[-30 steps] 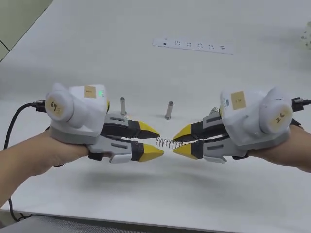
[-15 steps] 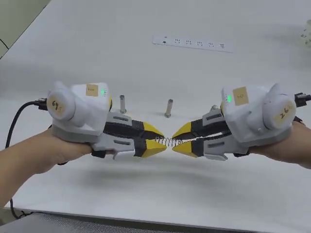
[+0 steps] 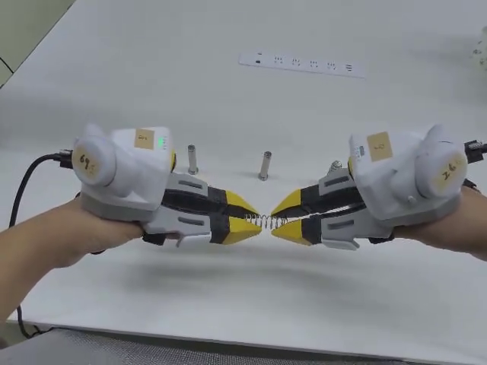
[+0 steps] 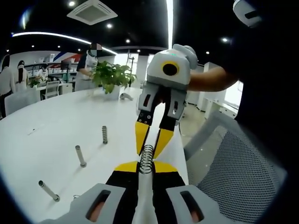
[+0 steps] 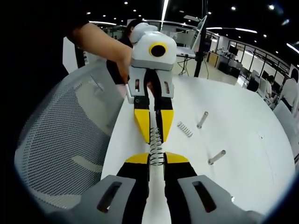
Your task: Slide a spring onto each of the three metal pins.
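Pinching a short spring (image 3: 266, 221) from both ends, the left gripper (image 3: 254, 221) and right gripper (image 3: 277, 222) meet tip to tip just above the white desk (image 3: 152, 61). Each is closed onto a coil end buried between its yellow jaws. Behind them the left pin (image 3: 192, 160) and middle pin (image 3: 265, 165) stand bare, while the third pin (image 3: 335, 166) is half hidden by the right gripper. The desk's near edge runs just below the hands, with open surface beyond up to a power strip (image 3: 303, 65). A mesh chair (image 5: 60, 140) sits alongside.
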`<action>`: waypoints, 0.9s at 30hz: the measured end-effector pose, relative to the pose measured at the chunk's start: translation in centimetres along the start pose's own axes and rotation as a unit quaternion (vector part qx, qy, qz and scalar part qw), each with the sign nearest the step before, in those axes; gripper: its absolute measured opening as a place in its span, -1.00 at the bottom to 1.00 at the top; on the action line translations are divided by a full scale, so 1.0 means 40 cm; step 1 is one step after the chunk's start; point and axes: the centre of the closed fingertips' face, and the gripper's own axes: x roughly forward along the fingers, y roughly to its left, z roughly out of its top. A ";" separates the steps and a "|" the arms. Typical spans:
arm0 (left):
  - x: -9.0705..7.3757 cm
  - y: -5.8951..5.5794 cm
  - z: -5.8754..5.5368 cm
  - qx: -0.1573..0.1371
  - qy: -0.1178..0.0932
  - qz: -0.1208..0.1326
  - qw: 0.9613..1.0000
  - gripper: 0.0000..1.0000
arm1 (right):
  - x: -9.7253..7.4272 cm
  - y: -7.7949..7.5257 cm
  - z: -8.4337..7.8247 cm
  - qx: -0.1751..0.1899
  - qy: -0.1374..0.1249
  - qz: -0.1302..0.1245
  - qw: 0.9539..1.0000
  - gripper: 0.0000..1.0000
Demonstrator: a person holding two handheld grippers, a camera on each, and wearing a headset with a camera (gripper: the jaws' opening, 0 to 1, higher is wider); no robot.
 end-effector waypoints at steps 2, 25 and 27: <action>0.000 -0.001 0.000 0.001 0.001 -0.001 1.000 -0.96 | 0.000 0.000 -0.001 0.001 0.000 -0.001 1.000 -0.82; 0.008 0.001 -0.005 -0.004 0.005 -0.006 1.000 -0.96 | -0.006 0.000 -0.022 0.012 0.002 -0.009 1.000 -0.84; 0.009 0.003 -0.003 -0.004 0.003 -0.004 1.000 -0.96 | -0.009 -0.002 -0.021 0.012 0.003 -0.014 1.000 -0.84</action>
